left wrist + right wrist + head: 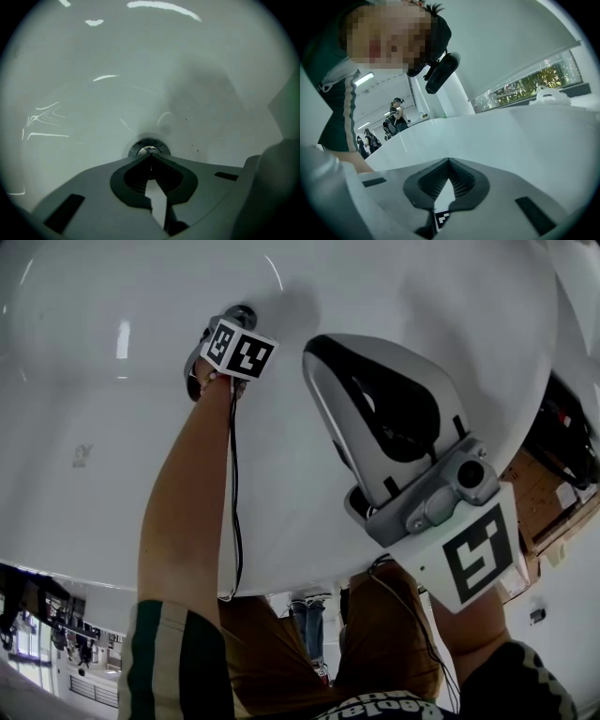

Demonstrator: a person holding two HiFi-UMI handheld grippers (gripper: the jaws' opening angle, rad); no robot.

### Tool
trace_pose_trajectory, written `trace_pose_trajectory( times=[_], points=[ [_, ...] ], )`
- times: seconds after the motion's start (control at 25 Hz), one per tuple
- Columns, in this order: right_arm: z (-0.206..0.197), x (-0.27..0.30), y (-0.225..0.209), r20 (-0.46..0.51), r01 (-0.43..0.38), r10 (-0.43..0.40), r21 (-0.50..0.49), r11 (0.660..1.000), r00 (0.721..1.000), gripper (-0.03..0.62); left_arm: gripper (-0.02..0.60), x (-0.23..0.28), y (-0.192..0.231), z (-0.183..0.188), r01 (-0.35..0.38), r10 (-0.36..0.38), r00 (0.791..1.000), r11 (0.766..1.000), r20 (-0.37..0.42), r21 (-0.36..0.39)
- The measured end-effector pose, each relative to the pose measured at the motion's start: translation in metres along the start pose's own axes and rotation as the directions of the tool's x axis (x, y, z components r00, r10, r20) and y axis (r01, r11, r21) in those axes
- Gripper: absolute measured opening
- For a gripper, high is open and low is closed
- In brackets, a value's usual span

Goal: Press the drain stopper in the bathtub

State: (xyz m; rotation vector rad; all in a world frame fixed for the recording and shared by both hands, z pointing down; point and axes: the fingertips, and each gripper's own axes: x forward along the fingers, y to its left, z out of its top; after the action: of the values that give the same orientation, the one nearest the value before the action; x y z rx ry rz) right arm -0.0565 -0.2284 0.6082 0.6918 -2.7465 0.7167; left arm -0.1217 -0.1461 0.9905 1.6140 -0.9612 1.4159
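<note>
Closed, empty right claw [449, 161] before white bathtub [525, 140].

A brown cardboard box [536, 507] lies at the right edge. Far back, people [397, 115] stand under a ceiling light [363, 78]; a window [529, 82] shows trees.

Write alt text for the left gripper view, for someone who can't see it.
The left hand-held gripper, jaws shut tip to tip with nothing between them, points at the round chrome drain stopper at the bottom of a glossy white bathtub. Whether it touches the stopper cannot be told.
</note>
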Motion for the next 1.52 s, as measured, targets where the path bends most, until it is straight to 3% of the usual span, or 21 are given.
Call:
trace_pose_trajectory(
  times=[1.36,1.52],
  points=[
    [0.000,-0.001,-0.002,0.004,0.024,-0.024,0.004,1.000,1.000,0.008,0.008,-0.006,0.001,-0.007,-0.037,0.034,0.998,0.998,0.054,0.056],
    [-0.001,-0.001,-0.002,-0.001,0.025,-0.025,0.016,1.000,1.000,0.008,0.008,-0.007,-0.001,-0.006,-0.037,0.033,0.999,0.995,0.041,0.088]
  ],
)
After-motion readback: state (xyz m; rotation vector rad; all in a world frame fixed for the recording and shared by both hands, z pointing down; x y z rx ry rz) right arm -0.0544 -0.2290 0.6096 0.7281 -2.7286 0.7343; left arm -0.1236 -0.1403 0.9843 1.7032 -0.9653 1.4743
